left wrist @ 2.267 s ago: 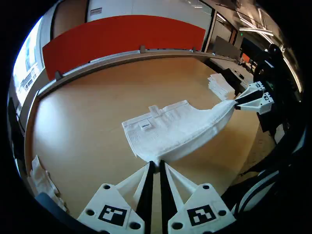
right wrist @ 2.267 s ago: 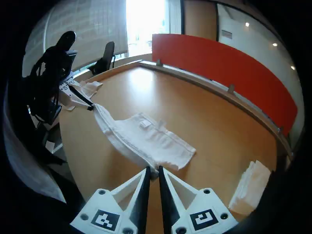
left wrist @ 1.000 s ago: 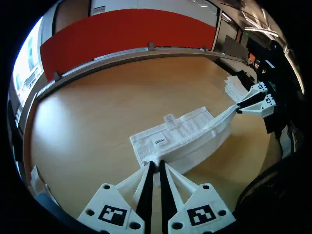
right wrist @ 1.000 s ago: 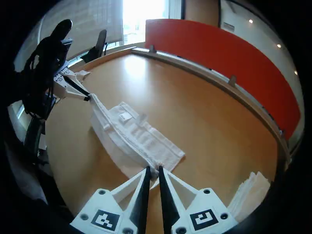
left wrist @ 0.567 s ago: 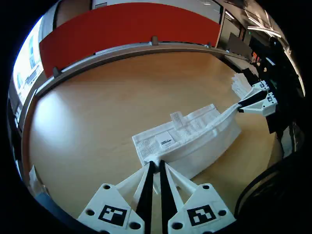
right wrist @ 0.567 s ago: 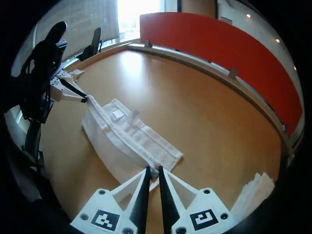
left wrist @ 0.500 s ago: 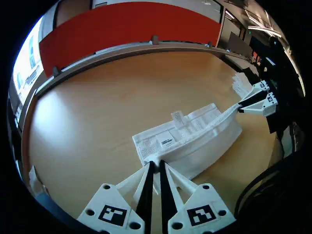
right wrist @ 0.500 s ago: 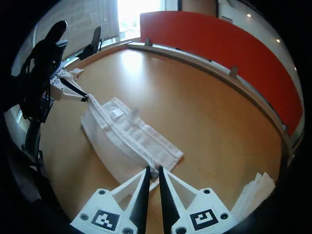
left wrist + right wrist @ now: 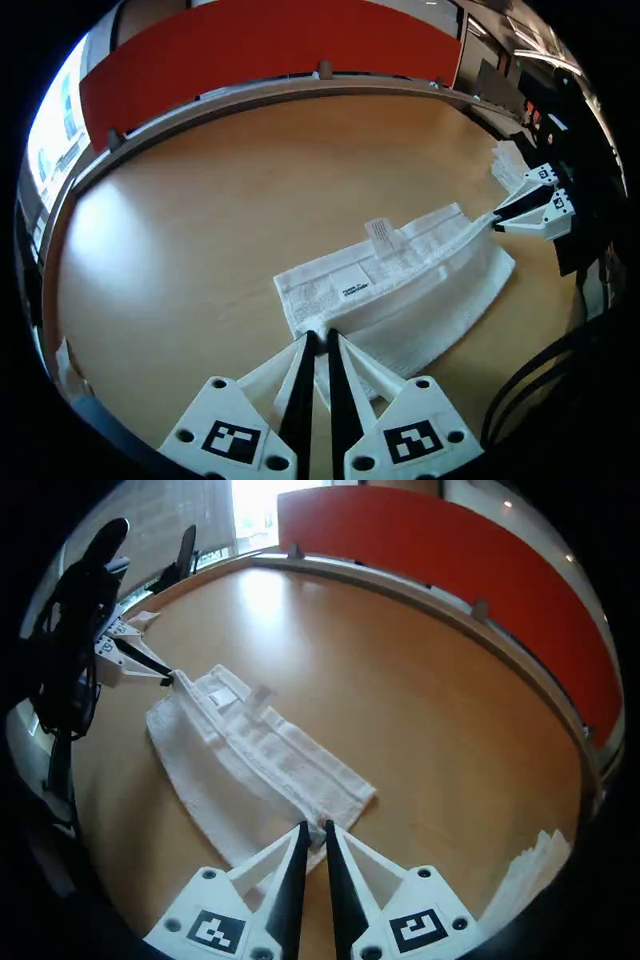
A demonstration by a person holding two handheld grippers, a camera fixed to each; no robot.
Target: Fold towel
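Wood desk (image 9: 200,224), curved far edge w/ a red partition (image 9: 264,48) behind it. White towel (image 9: 400,280) lies mid-desk, closer to the near edge, its long axis running btwn the two tongs. Left tongs (image 9: 318,334) are clamped on one end of its long edge and right tongs (image 9: 312,826) on the other end. Cloth bunches at both tips, no gap to see.

Vs 2.3 s ago: the held edge hung as a lifted, sagging band off the towel's near side. Now it has travelled toward the desk's far edge and sits over the towel's middle, w/ a broad strip of cloth showing beneath it on the near side. Less sag, and the edge is lower and straighter.

Label (image 9: 352,282) and loop tab (image 9: 382,236) on the far half aren't covered yet. So prob. mid-fold: the lengthwise half-fold is approx halfway. The edge has to reach the far long edge, then be laid down and released.

Stack of folded white cloths (image 9: 532,880) sits by the desk's right end, well apart. Chairs (image 9: 186,548) stand beyond the left end.
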